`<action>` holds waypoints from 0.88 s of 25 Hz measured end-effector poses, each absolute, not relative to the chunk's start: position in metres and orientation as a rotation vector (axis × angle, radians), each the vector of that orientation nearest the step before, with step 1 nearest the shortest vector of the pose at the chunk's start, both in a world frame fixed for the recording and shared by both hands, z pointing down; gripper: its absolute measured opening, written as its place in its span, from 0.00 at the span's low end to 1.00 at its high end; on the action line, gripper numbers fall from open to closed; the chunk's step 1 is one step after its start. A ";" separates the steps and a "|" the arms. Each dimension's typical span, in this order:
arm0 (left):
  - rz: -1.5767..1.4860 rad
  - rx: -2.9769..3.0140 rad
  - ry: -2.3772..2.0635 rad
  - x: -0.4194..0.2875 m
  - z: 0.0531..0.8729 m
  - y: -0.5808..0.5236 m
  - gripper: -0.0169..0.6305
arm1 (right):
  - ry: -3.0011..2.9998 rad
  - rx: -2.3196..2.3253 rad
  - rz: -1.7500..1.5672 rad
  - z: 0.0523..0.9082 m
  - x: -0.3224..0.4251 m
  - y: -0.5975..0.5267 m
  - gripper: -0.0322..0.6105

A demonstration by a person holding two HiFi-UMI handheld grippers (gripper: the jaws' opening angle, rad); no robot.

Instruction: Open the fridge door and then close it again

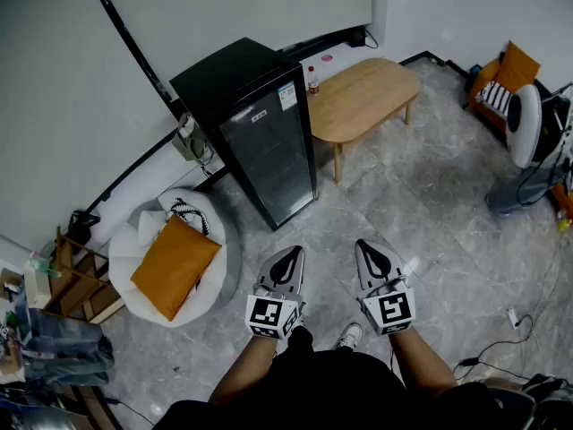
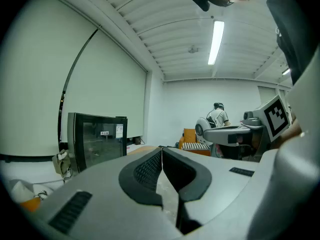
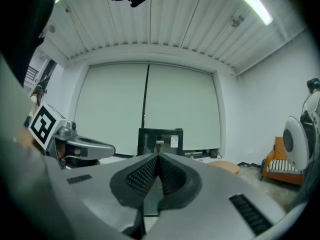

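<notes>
Fridge (image 1: 255,124) closed at the floor's far edge. Left tongs (image 1: 288,258) and right tongs (image 1: 372,253) pinched together, empty, levelled side by side toward it, well apart, probably awaiting approach.

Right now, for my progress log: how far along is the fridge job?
Done: apparently nothing; the fridge door is shut. In hand: nothing; the left gripper and right gripper are both shut and empty, well short of the fridge. Left: approach, pull the door open, then close it again.
</notes>
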State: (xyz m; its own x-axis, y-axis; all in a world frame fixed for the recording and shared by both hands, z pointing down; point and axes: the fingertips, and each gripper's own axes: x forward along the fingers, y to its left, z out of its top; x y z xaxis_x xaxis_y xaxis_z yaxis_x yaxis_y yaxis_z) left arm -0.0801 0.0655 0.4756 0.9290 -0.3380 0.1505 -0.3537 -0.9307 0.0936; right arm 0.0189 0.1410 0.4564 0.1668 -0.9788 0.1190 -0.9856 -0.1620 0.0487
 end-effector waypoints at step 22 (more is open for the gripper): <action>0.231 2.995 -0.557 -0.107 0.477 -0.012 0.06 | -2.046 2.297 0.137 0.458 -0.013 0.060 0.08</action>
